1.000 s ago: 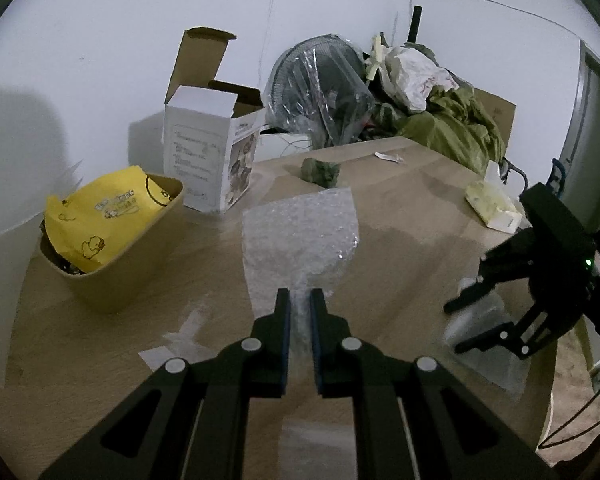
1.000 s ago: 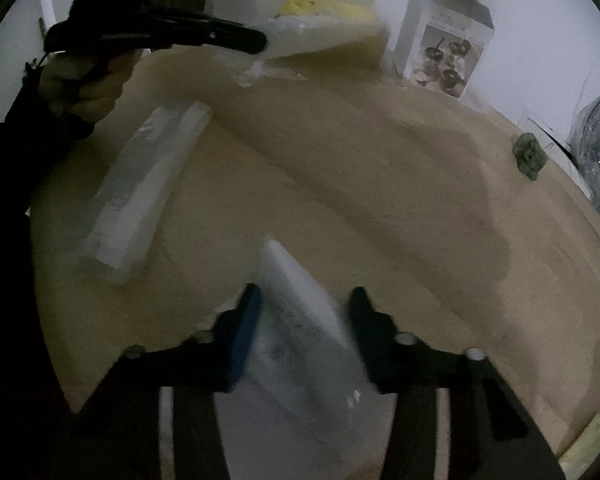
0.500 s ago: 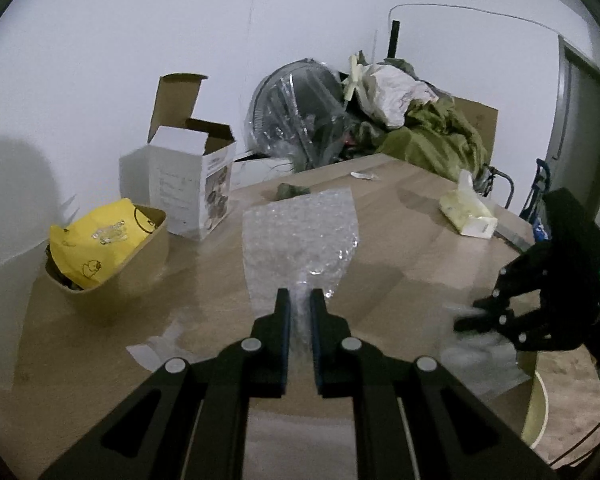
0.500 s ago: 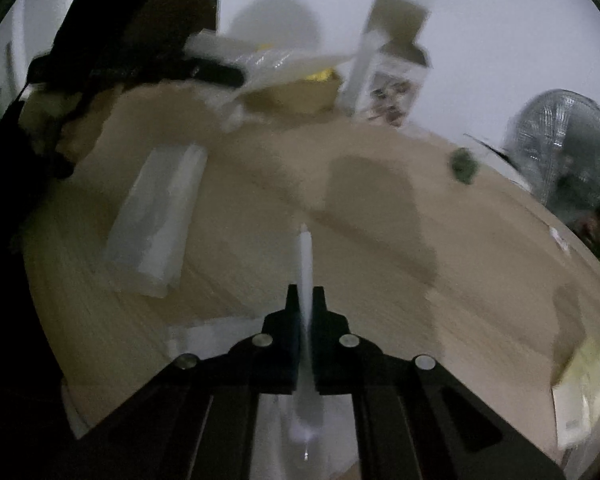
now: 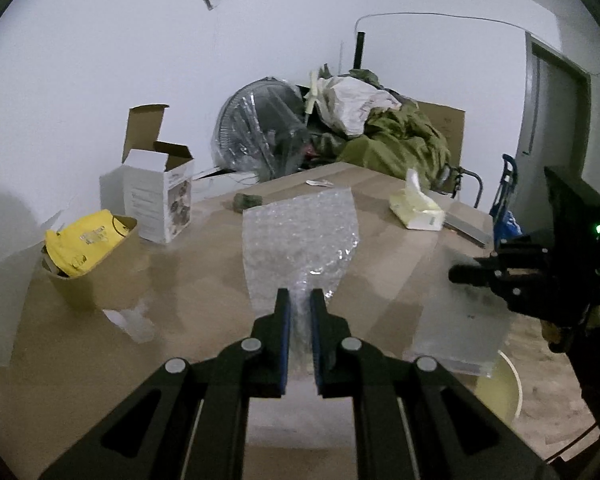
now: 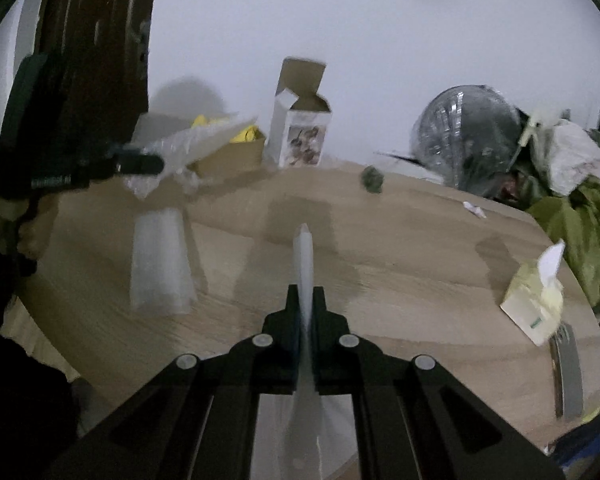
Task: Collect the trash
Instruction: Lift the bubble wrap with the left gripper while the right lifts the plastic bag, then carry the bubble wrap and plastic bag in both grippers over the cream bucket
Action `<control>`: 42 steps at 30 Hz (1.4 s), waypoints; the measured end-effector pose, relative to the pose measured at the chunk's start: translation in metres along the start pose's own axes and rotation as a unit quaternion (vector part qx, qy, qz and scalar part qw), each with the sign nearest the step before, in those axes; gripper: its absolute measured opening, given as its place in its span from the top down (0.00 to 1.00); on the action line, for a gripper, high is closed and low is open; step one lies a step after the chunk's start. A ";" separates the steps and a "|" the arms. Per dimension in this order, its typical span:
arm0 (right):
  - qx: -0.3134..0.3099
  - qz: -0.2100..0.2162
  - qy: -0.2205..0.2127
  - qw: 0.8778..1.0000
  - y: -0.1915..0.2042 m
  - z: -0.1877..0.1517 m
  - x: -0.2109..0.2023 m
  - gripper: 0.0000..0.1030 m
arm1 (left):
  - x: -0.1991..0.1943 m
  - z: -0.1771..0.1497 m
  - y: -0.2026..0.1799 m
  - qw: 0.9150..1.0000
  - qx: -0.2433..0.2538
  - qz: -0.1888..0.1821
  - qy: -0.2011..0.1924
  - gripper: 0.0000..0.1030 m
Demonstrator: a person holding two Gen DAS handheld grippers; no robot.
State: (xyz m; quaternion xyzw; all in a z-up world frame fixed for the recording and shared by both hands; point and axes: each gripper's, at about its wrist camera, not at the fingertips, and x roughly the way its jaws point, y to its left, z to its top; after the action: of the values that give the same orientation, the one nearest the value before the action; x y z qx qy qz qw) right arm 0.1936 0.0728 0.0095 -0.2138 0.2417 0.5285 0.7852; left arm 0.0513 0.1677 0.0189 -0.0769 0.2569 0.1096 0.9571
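In the left wrist view my left gripper (image 5: 299, 300) is shut on a sheet of bubble wrap (image 5: 300, 236), which stands up off the wooden table (image 5: 204, 304). My right gripper (image 6: 305, 296) is shut on a flat clear plastic bag (image 6: 304, 252), seen edge-on above the table. From the left the same bag (image 5: 460, 320) hangs below the right gripper (image 5: 460, 274). In the right wrist view the left gripper (image 6: 140, 164) holds the bubble wrap (image 6: 196, 140) at far left. Another clear bag (image 6: 160, 260) lies on the table.
A cardboard bin (image 5: 100, 272) with a yellow bag (image 5: 84, 240) stands left, next to an open white box (image 5: 156, 204). A green crumpled lump (image 5: 248, 200), a paper scrap (image 5: 318, 182) and a tissue pack (image 5: 416, 208) lie farther back. A pale bucket (image 5: 500, 388) sits below the table's right edge.
My right gripper has shut on the clear bag and lifted it off the table. The left gripper has risen and drawn back with the bubble wrap in it.
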 end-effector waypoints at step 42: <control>0.213 -0.178 -0.015 0.961 -0.049 -0.197 -0.133 0.96 | 0.028 -0.048 -0.200 0.976 0.107 -0.175 0.073 0.91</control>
State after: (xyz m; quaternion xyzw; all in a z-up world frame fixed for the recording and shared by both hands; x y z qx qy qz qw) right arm 0.1665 -0.1572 -0.0617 -0.0734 0.2949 0.3195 0.8976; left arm 0.1024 -0.0298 -0.0182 -0.0255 0.3192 -0.0936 0.9427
